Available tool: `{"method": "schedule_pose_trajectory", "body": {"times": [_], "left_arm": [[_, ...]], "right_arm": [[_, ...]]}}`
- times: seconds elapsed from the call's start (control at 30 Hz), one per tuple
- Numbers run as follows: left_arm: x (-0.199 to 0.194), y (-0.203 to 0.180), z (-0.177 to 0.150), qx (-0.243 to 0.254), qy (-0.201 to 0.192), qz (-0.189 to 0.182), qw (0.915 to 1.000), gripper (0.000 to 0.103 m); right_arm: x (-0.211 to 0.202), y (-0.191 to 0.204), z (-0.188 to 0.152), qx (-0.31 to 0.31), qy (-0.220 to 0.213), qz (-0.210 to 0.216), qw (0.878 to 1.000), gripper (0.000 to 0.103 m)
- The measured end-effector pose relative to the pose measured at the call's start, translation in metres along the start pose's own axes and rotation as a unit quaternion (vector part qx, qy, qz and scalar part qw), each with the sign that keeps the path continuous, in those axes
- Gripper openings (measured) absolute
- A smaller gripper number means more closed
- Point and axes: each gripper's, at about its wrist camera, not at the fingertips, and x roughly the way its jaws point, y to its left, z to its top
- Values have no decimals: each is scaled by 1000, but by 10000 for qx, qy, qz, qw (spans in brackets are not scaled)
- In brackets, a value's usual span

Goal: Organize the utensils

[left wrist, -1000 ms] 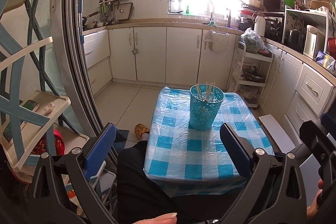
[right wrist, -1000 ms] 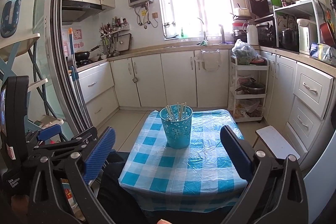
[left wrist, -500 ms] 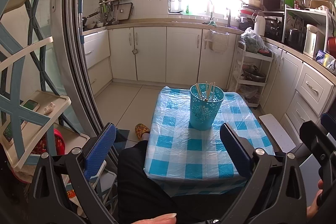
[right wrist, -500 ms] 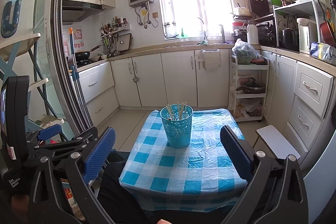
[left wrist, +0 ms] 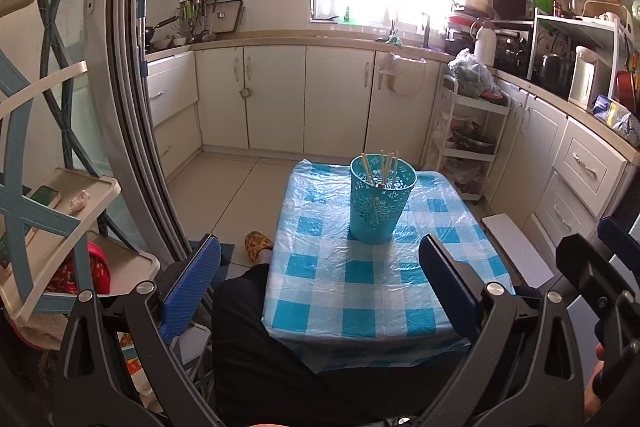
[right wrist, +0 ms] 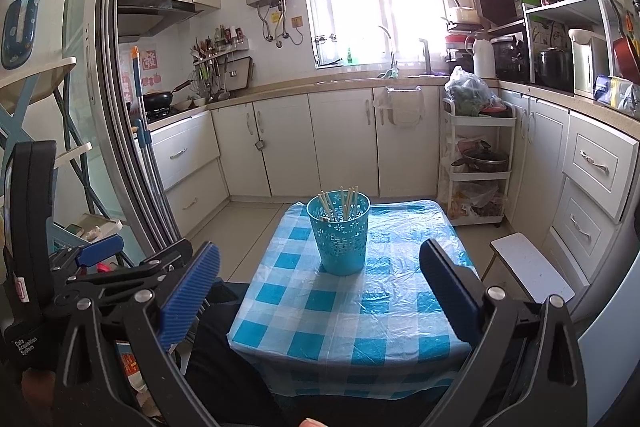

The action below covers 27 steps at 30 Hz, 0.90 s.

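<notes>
A turquoise perforated holder stands upright on a small table with a blue-and-white checked cloth. Several wooden chopsticks stick up out of it. My left gripper is open with nothing between its blue pads, held back over the table's near edge. My right gripper is also open and empty, at a similar distance from the holder. In the right wrist view the left gripper's body shows at the left.
A person's dark-clothed legs are at the table's near side, one foot in a patterned slipper. A white stool stands right of the table, a white trolley behind it. Cabinets line the walls; a shelf rack is left.
</notes>
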Motion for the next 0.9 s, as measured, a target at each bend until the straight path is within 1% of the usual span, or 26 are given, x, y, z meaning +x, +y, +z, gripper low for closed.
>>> {"method": "schedule_pose_trajectory", "body": {"times": [0.03,0.1,0.17,0.3,0.37,0.4,0.47,0.5,0.57,0.6,0.73,0.9], "left_arm": [[-1,-1,0,2,-66,-5,10000,95],[-4,-2,0,63,-182,98,9998,95],[-2,-5,0,120,-199,182,9996,95],[14,-5,0,140,54,161,9998,95],[23,-7,0,134,187,155,9996,95],[29,-6,0,129,269,153,9994,95],[40,-7,-1,130,364,169,9991,96],[46,-6,-1,131,423,184,9988,96],[58,-7,-2,116,533,190,9983,96],[65,-7,-2,109,593,201,9980,96],[91,-7,-3,81,812,235,9964,96],[123,-10,-4,80,1051,276,9940,96]], "right_arm": [[0,0,0,2,-5,-7,10000,96],[0,-1,0,16,-16,-14,10000,96],[1,-3,1,39,-32,-16,10000,96],[14,-13,0,96,-35,-84,9999,96],[33,-21,-2,75,28,-234,9997,96],[44,-26,-4,85,128,-288,9995,96],[74,-38,-8,178,449,-320,9983,96],[98,-46,-12,193,597,-380,9973,96],[130,-56,-18,114,723,-580,9956,96],[157,-66,-23,73,874,-716,9936,96],[235,-101,-44,177,1324,-990,9861,96],[311,-146,-70,355,1793,-1270,9749,96]]}}
